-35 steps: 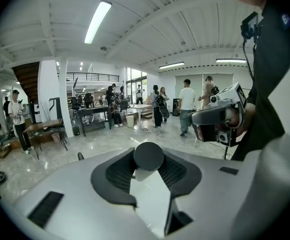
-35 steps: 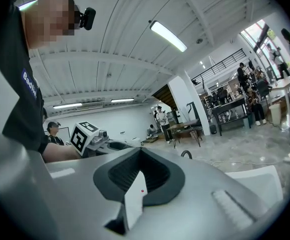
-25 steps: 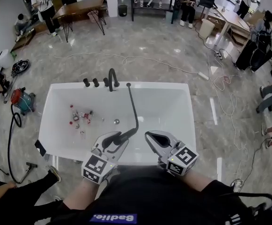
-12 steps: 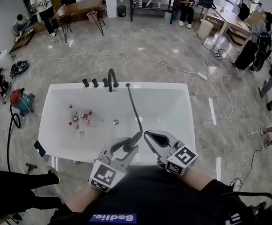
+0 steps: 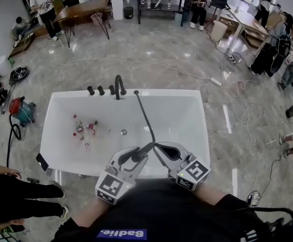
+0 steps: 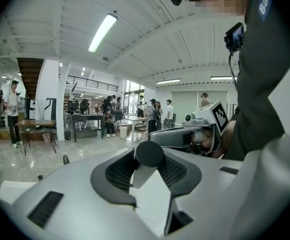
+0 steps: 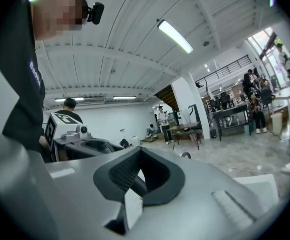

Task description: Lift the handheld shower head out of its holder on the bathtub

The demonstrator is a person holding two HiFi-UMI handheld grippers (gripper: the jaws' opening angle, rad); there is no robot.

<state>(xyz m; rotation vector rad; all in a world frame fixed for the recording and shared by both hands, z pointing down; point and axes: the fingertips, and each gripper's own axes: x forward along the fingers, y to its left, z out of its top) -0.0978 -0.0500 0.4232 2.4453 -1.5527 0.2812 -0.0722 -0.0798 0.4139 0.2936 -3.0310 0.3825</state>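
The handheld shower head [image 5: 144, 148] is out over the near side of the white bathtub [image 5: 205, 135], well apart from the far rim where the black faucet [image 5: 119, 84] and three black knobs [image 5: 96, 90] stand. My left claw [image 5: 135, 155] is clamped on it: in the left gripper view the dark round handle sits squeezed between the two ribbed pads near their tips. From the handle the black hose [image 5: 144, 117] runs back across the tub to a fitting on the far rim, just right of the faucet. My right claw [image 5: 157, 146] hangs just beside the left one, its tip next to the place where hose and handle join; whether it touches I cannot tell. In the right gripper view its jaw tips meet, and a dark shape shows low in the hollow between the pads, which I cannot identify. On the tub floor, toward the left, lies a scatter of small bottles [image 5: 84, 126], with the drain [image 5: 123, 132] near the middle. Cables trail over the marble floor beyond the tub.
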